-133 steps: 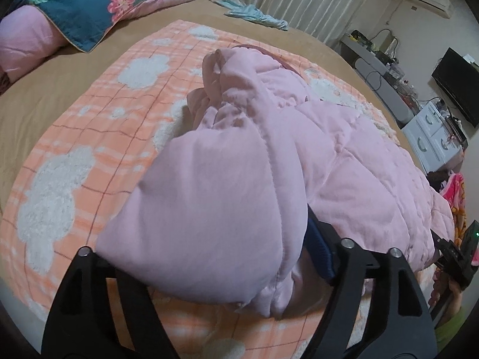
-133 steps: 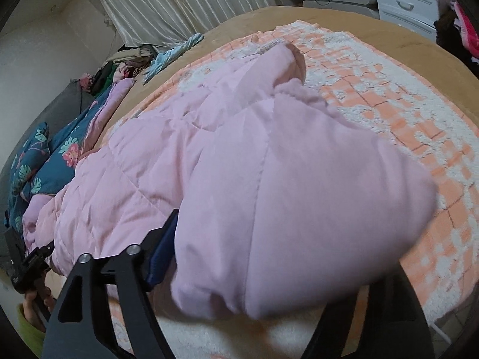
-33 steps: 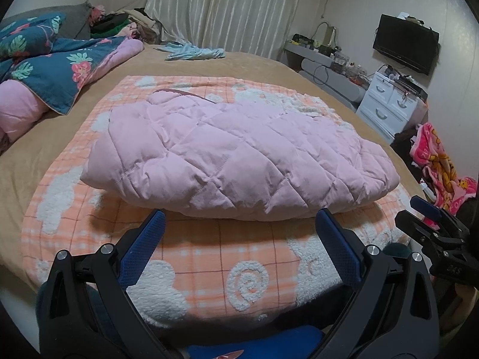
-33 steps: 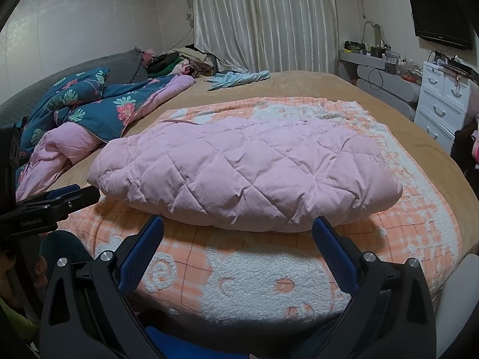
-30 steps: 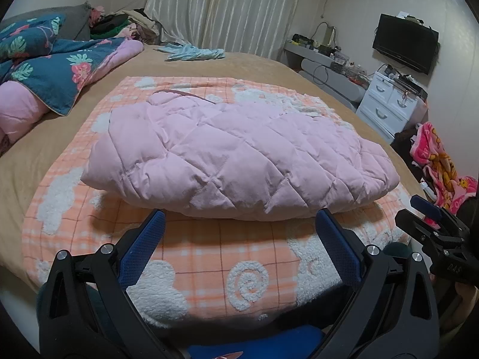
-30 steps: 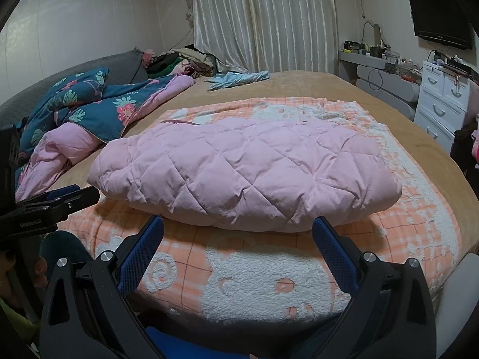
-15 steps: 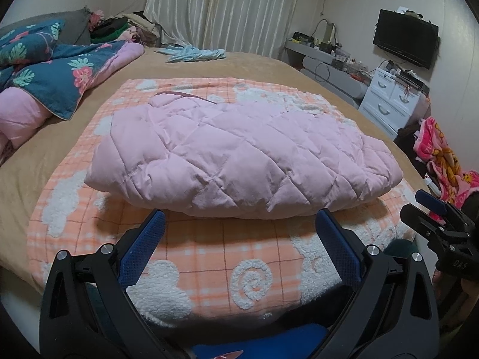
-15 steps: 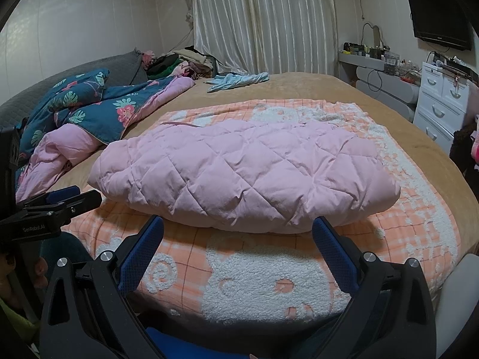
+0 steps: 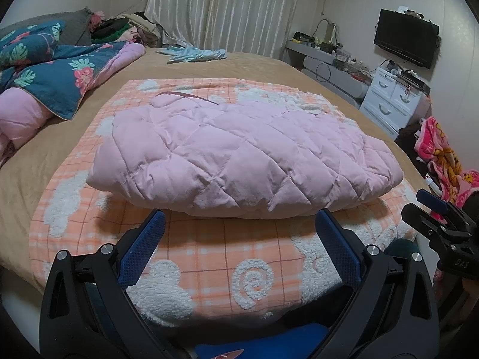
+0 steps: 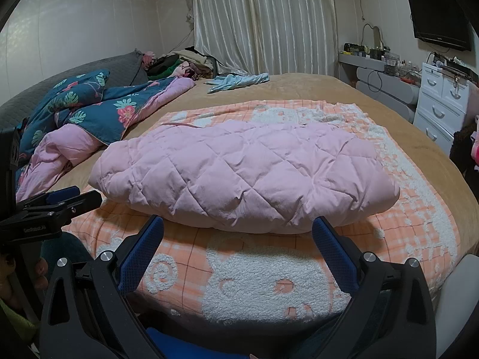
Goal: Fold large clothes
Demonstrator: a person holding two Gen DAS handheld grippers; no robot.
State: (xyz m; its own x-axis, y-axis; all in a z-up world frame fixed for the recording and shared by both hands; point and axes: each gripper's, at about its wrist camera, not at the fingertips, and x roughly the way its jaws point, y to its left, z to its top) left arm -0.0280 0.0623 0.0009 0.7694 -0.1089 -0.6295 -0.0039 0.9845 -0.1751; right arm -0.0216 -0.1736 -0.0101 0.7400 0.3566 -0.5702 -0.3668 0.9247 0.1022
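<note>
Both tools, left tool (image 9: 238, 223) and right tool (image 10: 238, 229), gape wide before the folded pink jacket (image 9: 239, 152)

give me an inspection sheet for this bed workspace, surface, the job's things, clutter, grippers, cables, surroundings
Surface: orange checked blanket over a tan bed cover.
Job's things: pink quilted coat lies folded in a compact bundle on the blanket.
Clutter: floral duvet, light blue garment, clothes pile.
Grippers: left hand-held gripper open, empty; right hand-held gripper open, empty.
Cables: wires hang at the grey shelf.
Surroundings: curtains, wall television, white drawers.
</note>
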